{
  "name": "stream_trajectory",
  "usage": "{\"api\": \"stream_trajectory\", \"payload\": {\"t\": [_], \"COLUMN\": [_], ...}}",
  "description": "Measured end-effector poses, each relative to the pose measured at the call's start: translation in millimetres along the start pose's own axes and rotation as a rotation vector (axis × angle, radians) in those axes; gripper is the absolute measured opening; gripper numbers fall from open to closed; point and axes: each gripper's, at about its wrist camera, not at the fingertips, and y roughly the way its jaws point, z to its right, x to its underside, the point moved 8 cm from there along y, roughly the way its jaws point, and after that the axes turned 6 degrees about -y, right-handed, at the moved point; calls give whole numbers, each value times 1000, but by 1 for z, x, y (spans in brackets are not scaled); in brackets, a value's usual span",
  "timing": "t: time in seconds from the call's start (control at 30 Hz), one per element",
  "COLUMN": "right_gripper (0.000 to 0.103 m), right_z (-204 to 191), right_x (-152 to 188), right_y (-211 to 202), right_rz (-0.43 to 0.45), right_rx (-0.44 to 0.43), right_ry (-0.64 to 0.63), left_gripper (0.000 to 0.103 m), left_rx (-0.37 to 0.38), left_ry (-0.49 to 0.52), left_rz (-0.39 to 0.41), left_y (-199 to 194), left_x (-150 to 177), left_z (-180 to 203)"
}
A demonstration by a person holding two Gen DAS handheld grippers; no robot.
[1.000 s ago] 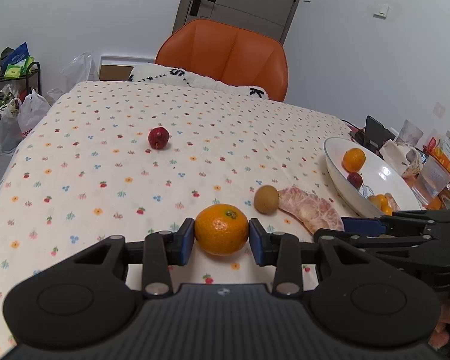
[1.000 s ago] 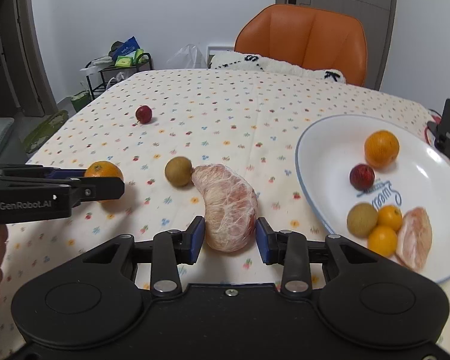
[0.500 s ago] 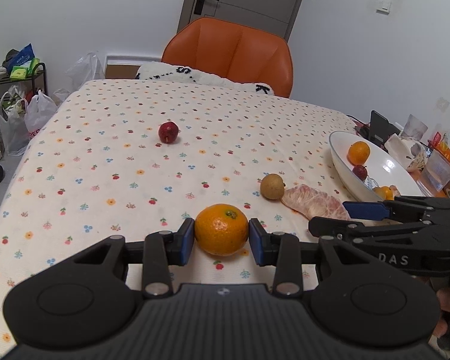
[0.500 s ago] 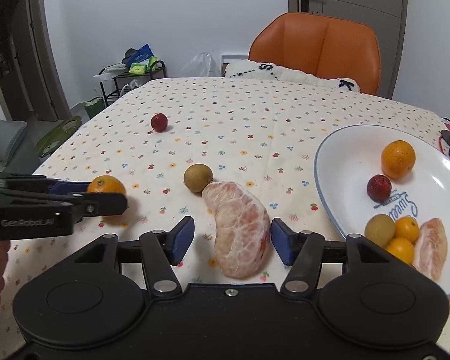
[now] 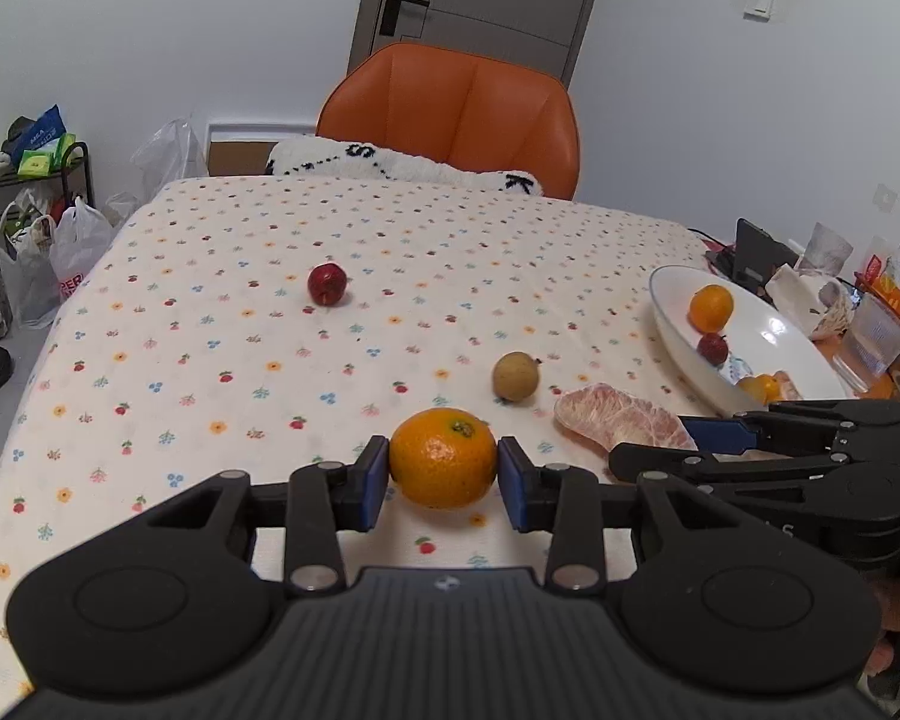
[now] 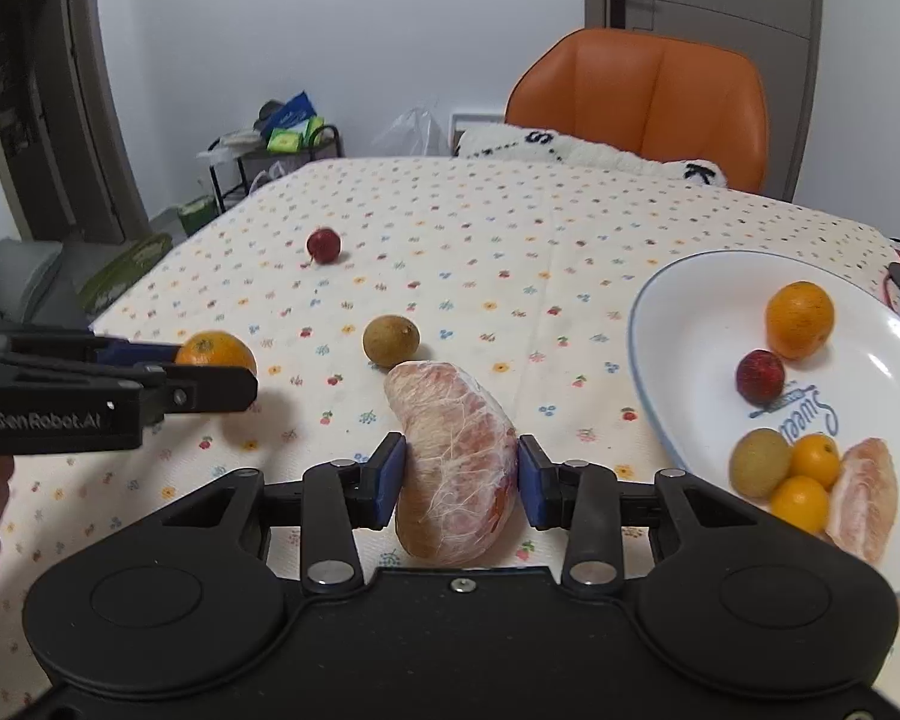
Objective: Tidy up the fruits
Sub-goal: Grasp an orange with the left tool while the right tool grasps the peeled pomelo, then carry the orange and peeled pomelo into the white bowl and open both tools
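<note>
My left gripper (image 5: pixel 443 475) is shut on an orange (image 5: pixel 443 459) low over the flowered tablecloth. My right gripper (image 6: pixel 457 476) is shut on a peeled pomelo segment (image 6: pixel 453 456), its blue pads pressed to both sides. A brown round fruit (image 6: pixel 391 341) lies just beyond the segment, touching or nearly touching its far tip. A small red fruit (image 6: pixel 323 244) sits farther back on the left. The white plate (image 6: pixel 690 312) at the right holds an orange, a red fruit, a brown fruit, two small oranges and a pomelo piece.
An orange chair (image 5: pixel 456 120) with a white cushion stands at the table's far edge. Cups, packets and a phone stand (image 5: pixel 756 252) crowd the right side behind the plate. Bags and a rack (image 5: pixel 30 228) stand on the floor at the left.
The right jaws, spread wide half a second ago, have come together onto the pomelo segment. The left gripper has kept its hold on the orange and drawn back slightly.
</note>
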Motion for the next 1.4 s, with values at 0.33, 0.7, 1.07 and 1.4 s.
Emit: {"api": "stream_trajectory", "payload": {"t": [0.33,0.7,1.07,1.4], "right_gripper": [37,37,37,38], "right_z": [18,53,98,139], "right_x": [-9,-8,0,11], "right_y": [-32,-57,-76,-85], "right_rz": [67,118,161,177], "right_rx": [10,54,124,202], "right_ry": [29,88,157,199], "left_gripper": [37,37,37,37], "left_rx": [3,20,59,67], "left_ry": [41,89,142,165], "left_rz": [11,25,44,45], "left_y": [-6,-5,4,19], "left_x": [-9,-21,-34,-39], "left_z": [24,58,101,127]}}
